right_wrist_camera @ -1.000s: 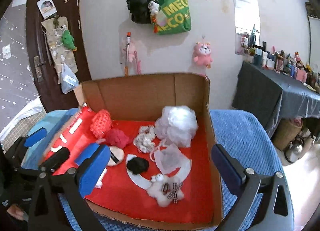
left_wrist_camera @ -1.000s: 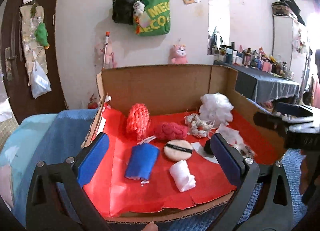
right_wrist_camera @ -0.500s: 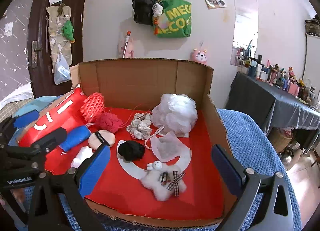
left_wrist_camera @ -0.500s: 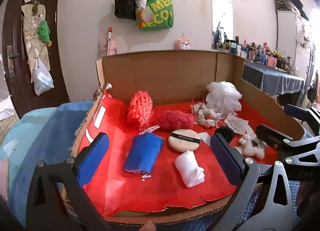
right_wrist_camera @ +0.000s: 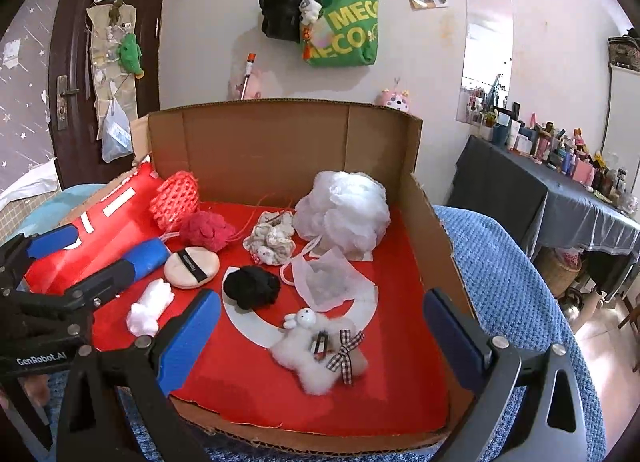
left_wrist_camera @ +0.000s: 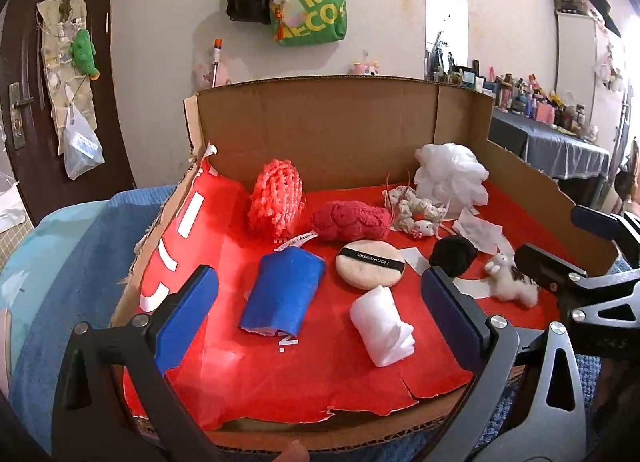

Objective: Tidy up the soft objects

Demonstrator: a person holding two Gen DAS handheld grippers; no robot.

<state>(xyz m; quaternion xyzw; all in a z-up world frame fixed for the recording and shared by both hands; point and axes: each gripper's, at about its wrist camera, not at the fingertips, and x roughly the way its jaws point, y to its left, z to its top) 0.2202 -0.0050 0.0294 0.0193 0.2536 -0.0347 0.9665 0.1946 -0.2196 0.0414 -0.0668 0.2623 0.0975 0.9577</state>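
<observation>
Blue-padded jaws stand spread wide on both tools. I hold the left gripper point(left_wrist_camera: 316, 314) and the right gripper point(right_wrist_camera: 320, 338) at the near edge of the cardboard box point(right_wrist_camera: 264, 142), each pinching nothing.

Working inward from the near edge I count ten soft objects on the red liner point(right_wrist_camera: 248, 378):
- One white plush toy point(right_wrist_camera: 316, 354) with a checked bow, nearest the right tool.
- One white foam roll point(left_wrist_camera: 382, 326) and one blue roll point(left_wrist_camera: 286, 294), nearest the left tool.
- One powder puff point(left_wrist_camera: 370, 264), one black pompom point(right_wrist_camera: 251, 287) and one clear mesh pouch point(right_wrist_camera: 326, 282) across the middle.
- One dark red knit piece point(left_wrist_camera: 352, 220), one cream scrunchie point(right_wrist_camera: 272, 238), one coral net point(left_wrist_camera: 276, 198) and one white bath pouf point(right_wrist_camera: 344, 214) toward the far wall.

Risks, as I judge them:
- The pouf's cord lies on the pouch, so lifting either may drag the other.
- The liner is torn at the near edge; a low pass could snag it and shift everything.
- The foam roll may unroll or squash under a firm pinch.
- The two tools sit close together; crossing reaches could collide.
</observation>
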